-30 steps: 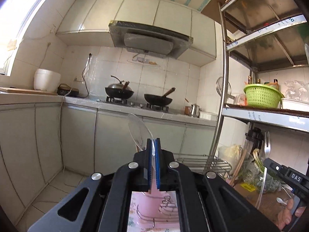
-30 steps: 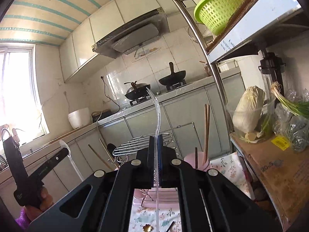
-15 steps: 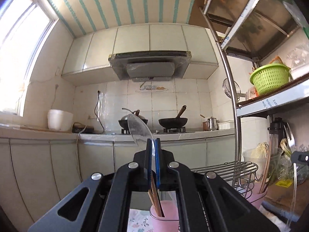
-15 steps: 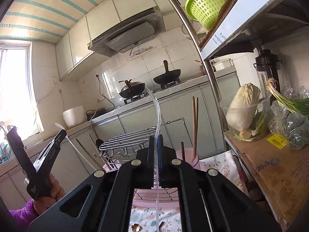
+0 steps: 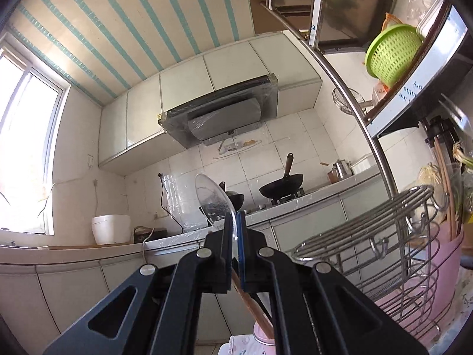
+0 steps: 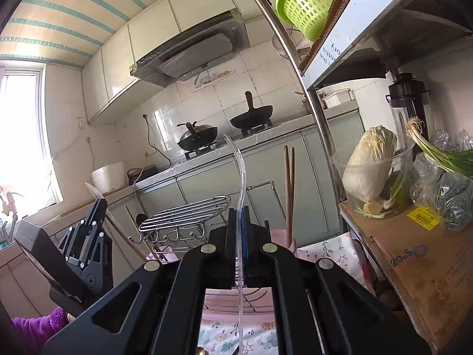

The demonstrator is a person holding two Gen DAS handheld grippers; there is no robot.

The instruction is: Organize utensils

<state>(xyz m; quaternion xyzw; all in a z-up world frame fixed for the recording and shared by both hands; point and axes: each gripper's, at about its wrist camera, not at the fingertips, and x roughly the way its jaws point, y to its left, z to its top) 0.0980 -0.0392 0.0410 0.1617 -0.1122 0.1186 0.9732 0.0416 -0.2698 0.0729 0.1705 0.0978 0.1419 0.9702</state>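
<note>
My left gripper (image 5: pixel 235 224) is shut on a clear plastic spoon (image 5: pixel 214 199), bowl pointing up. It also shows in the right wrist view (image 6: pixel 96 207), held by a hand in a purple sleeve. My right gripper (image 6: pixel 239 216) is shut on a clear plastic fork (image 6: pixel 238 162), its handle hanging down below the jaws. A pink utensil holder (image 5: pixel 428 281) with a wire rack (image 6: pixel 186 213) stands ahead of both grippers. Wooden chopsticks (image 6: pixel 289 189) stand upright in it. A wooden utensil (image 5: pixel 251 307) sits in a pink cup just below my left gripper.
A metal shelf post (image 6: pixel 319 124) rises to the right. On the shelf are a cardboard box (image 6: pixel 414 260), a cabbage in a clear bowl (image 6: pixel 369 165), green onions (image 6: pixel 437 153) and a green basket (image 6: pixel 310 3). A floral cloth (image 6: pixel 230 334) covers the table.
The left gripper has tilted upward and moved close beside the wire rack and pink holder. The right gripper has edged nearer the holder, still holding the fork.
</note>
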